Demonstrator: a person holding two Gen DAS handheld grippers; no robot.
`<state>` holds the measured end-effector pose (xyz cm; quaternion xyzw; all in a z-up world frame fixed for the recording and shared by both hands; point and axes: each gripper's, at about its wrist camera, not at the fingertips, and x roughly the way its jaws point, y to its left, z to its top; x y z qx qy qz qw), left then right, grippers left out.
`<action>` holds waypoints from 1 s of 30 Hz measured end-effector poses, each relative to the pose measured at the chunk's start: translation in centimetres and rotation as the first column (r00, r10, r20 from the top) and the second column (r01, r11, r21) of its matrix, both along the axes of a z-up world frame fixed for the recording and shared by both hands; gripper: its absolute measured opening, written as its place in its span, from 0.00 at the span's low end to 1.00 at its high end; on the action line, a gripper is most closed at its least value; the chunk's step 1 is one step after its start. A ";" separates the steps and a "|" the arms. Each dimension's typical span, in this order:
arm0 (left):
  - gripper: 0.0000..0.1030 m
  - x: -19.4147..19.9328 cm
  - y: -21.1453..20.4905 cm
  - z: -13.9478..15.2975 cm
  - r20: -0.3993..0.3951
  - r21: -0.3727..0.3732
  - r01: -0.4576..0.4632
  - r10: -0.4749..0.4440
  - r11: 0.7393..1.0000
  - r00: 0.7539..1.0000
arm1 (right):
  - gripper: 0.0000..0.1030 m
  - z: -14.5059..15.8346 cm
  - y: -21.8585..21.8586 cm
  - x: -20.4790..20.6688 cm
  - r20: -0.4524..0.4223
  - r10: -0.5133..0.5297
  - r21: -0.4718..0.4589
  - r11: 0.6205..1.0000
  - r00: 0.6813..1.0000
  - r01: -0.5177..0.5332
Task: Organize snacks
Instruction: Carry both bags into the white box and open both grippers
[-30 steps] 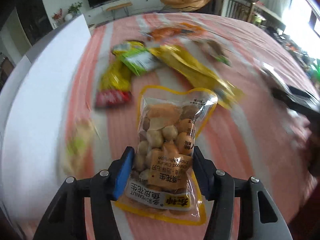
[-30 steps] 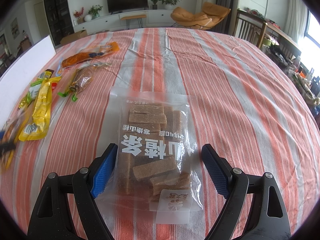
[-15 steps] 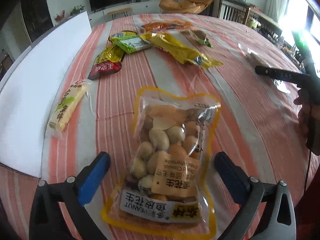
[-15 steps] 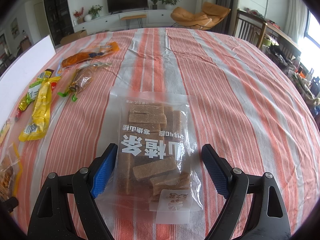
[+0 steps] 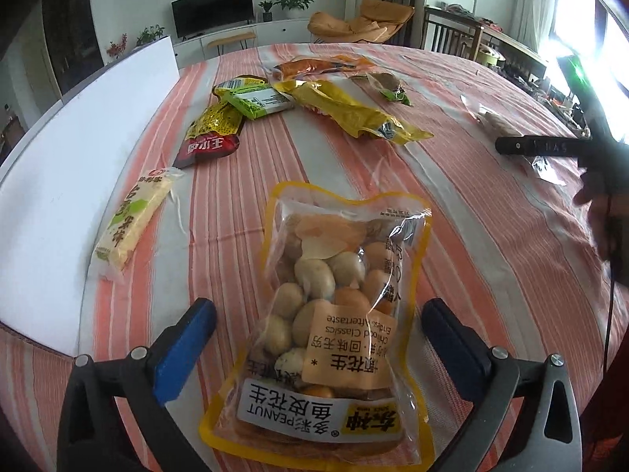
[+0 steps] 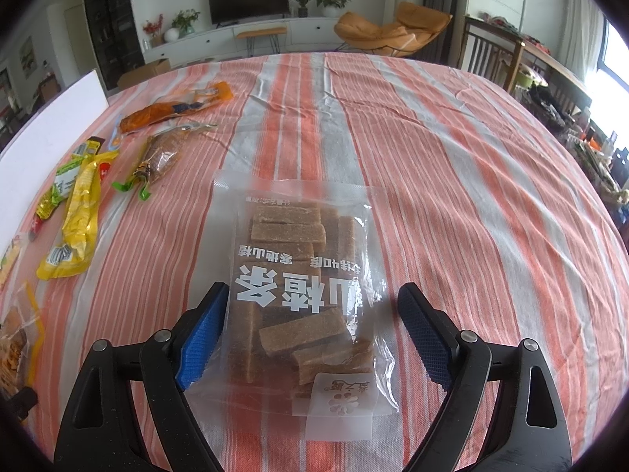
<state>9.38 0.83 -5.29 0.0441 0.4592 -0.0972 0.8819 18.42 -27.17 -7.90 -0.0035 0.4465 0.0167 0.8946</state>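
Loose packets [image 5: 346,112] are strewn toward the table's [image 5: 452,204] far-left edge. Peanut bag [image 5: 334,299] and bar bag [image 6: 298,275] are straddled unheld by wide-open left gripper [image 5: 318,338] and right gripper [image 6: 310,326].

bright daylight from blown-out window [image 5: 578,11] at right; sharp frames, fisheye-bent, dark corners.

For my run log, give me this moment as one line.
left tongs: just opened, peanut bag released on cloth | right tongs: open astride hawthorn bag, not gripping

Left claw [image 5: 318,348] jaws just spread wide, right claw [image 6: 312,332] open, angled downward
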 end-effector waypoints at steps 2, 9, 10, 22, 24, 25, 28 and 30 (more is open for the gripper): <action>1.00 0.0 0.0 0.0 0.001 0.000 0.001 -0.001 1.000 1.000 | 0.86 0.6 -0.4 1.3 -0.122 0.045 0.017 0.999 0.992 -0.043; 1.00 -0.1 0.0 0.0 -0.001 0.003 -0.001 0.001 1.000 1.000 | 0.85 6.4 -5.2 3.9 -0.171 0.013 0.303 0.952 0.985 0.040; 1.00 -0.1 0.0 0.0 -0.003 0.005 -0.005 0.005 1.000 1.000 | 0.85 5.8 -4.7 4.6 -0.228 0.027 0.266 0.963 0.973 0.035; 0.56 -2.7 -0.8 1.4 0.003 0.000 0.008 -0.008 1.000 1.000 | 0.47 2.6 -0.8 3.4 -0.331 0.115 0.109 0.991 0.937 -0.083; 0.56 -3.0 -0.6 2.0 0.023 0.001 -0.001 0.001 1.000 1.000 | 0.47 3.7 -0.9 2.5 -0.303 0.125 0.146 0.986 0.945 -0.084; 0.56 -3.0 -0.6 2.4 0.034 0.001 -0.006 0.006 1.000 0.999 | 0.47 4.3 -0.9 2.0 -0.280 0.139 0.178 0.980 0.950 -0.090; 0.56 -3.2 -0.2 3.5 0.064 0.001 -0.027 0.027 1.000 0.998 | 0.48 5.9 -0.9 1.1 -0.243 0.158 0.256 0.962 0.957 -0.094; 0.56 -3.2 0.0 3.9 0.071 0.008 -0.037 0.037 0.999 0.997 | 0.48 6.5 -0.8 0.9 -0.228 0.172 0.289 0.952 0.958 -0.102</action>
